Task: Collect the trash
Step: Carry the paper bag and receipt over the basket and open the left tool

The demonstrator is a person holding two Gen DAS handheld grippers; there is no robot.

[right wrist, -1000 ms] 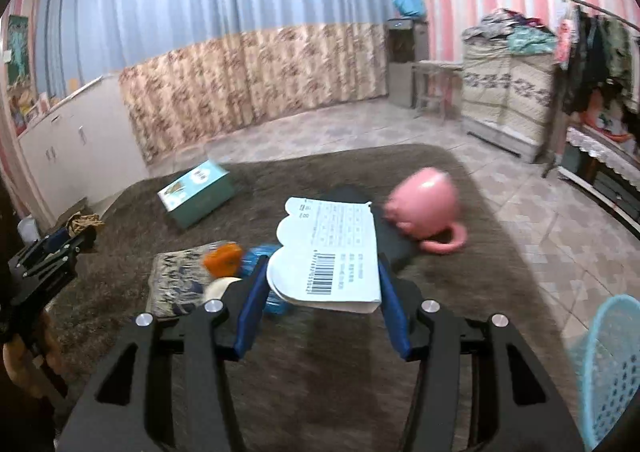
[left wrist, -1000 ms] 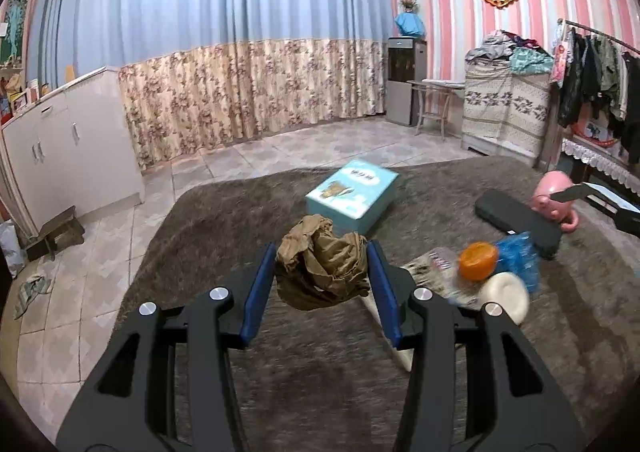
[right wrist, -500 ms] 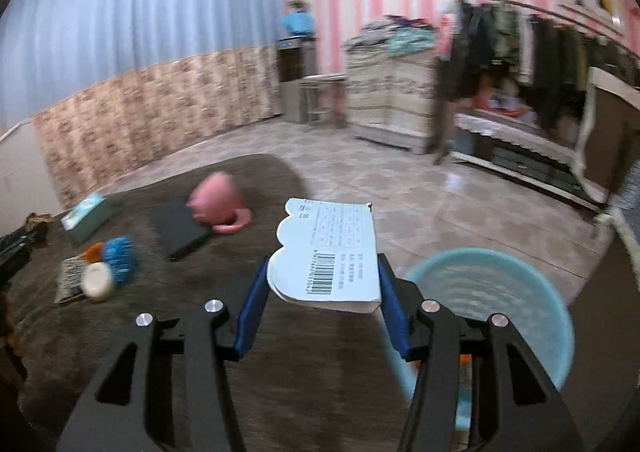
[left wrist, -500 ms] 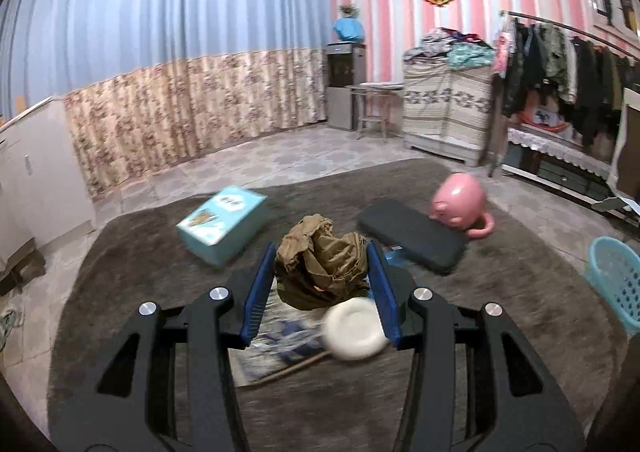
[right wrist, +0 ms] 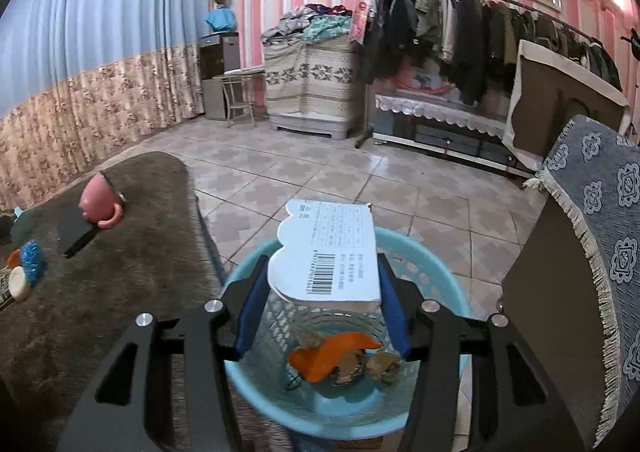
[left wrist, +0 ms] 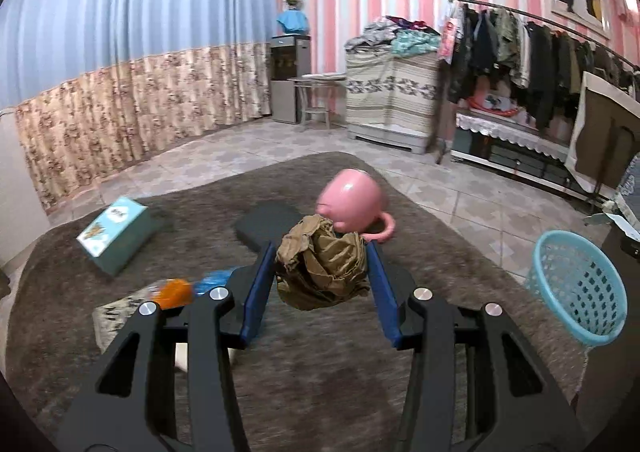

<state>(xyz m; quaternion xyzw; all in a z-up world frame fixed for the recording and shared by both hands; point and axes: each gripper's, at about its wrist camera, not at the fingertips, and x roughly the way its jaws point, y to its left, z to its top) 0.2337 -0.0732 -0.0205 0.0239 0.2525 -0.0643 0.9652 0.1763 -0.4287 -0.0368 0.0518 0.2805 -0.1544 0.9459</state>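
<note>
Left wrist view: the left gripper [left wrist: 322, 272] has its blue-padded jaws closed on a crumpled ball of brown paper [left wrist: 322, 266], held above the shaggy brown rug [left wrist: 320, 384]. A pink ceramic mug [left wrist: 352, 206] lies just behind it. The light blue plastic mesh basket [left wrist: 580, 288] stands well apart, at the right. A loose wad like this could slip out before reaching the basket, or be let go short of the rim.

Right wrist view: the right gripper [right wrist: 322, 292] clamps a white scalloped card with a barcode [right wrist: 330, 252] directly over that basket, which already holds orange and brown scraps [right wrist: 332, 356]. The flat, stiff card might catch on the rim and tip out onto the tiles.
</note>
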